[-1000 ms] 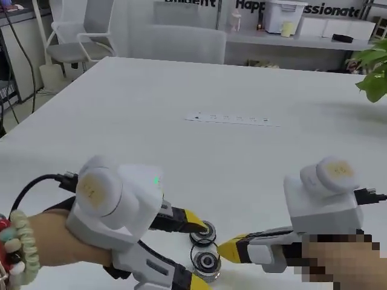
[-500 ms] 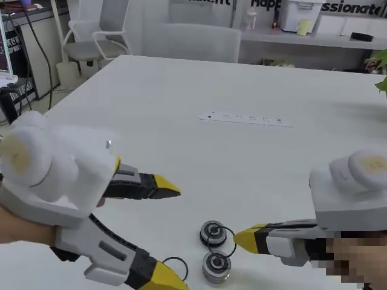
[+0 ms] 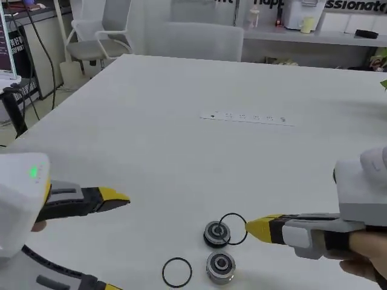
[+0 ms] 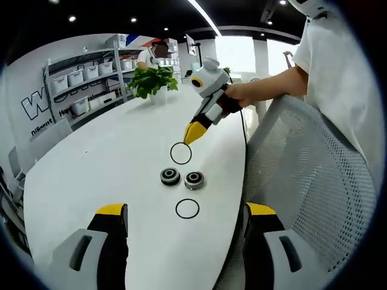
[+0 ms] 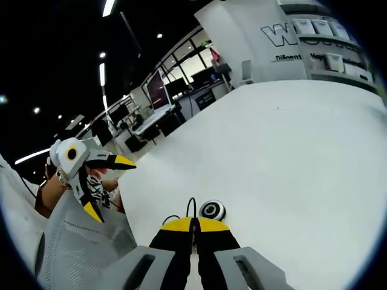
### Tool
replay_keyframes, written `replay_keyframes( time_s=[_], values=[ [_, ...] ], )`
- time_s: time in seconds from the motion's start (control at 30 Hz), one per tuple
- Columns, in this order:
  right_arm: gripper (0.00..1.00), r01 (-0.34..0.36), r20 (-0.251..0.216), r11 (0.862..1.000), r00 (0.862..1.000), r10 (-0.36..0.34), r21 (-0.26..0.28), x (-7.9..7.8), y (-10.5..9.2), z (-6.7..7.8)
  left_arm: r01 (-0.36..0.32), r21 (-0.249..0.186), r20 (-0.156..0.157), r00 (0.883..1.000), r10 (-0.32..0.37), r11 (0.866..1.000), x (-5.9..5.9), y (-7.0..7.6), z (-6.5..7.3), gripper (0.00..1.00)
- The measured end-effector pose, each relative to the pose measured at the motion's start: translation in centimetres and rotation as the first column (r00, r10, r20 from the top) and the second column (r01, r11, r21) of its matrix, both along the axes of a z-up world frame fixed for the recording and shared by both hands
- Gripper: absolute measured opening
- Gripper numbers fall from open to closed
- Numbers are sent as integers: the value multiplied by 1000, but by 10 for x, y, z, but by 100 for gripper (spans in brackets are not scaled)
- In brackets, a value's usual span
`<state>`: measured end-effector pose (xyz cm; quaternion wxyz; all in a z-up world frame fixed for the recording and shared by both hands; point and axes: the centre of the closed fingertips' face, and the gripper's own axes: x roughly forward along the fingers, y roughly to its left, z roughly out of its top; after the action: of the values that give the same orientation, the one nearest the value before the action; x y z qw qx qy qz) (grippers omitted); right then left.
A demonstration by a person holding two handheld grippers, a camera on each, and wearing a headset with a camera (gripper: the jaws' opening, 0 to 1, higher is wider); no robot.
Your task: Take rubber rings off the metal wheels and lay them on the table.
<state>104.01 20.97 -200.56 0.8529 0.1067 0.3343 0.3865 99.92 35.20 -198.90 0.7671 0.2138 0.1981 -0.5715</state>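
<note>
Two metal wheels on white table, chairs behind, left claw spread, right claw pinching rubber ring

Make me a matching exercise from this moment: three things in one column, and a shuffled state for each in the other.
Things:
1. left-hand black rubber ring
2. right-hand black rubber ring
3. yellow-tipped left gripper

States:
A. jaws wide open, holding nothing
B. lying flat on the white table
C. pinched in the shut right gripper

Pairs: 1-B, 2-C, 3-A
</note>
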Motion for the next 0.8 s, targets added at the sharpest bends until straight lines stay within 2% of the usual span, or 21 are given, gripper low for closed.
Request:
replay_keyframes(
  time_s=[0.2, 0.3, 0.4, 0.5, 0.6, 0.8],
  values=[
    [0, 16, 15, 999, 1000, -16, 34, -1, 0, 11, -78, -8, -25, 997, 78, 997, -2, 15, -9, 78],
    [0, 26, 21, 998, 999, -27, 59, 0, 0, 17, -107, -22, -25, 994, 107, 994, -3, 18, -11, 79],
    [0, 38, 22, 996, 999, -40, 86, 0, 2, 22, -124, -33, -39, 992, 123, 992, -6, 19, -14, 79],
    [0, 40, 25, 994, 999, -43, 99, 0, 4, 25, -144, -36, -30, 989, 143, 989, -7, 19, -18, 79],
    [0, 41, 23, 992, 999, -44, 118, -1, 7, 27, -151, -53, -48, 988, 149, 987, -9, 18, -17, 79],
    [0, 38, 27, 992, 999, -42, 123, -2, 11, 30, -178, -91, -34, 984, 175, 980, -3, 19, -10, 84]
  ],
)
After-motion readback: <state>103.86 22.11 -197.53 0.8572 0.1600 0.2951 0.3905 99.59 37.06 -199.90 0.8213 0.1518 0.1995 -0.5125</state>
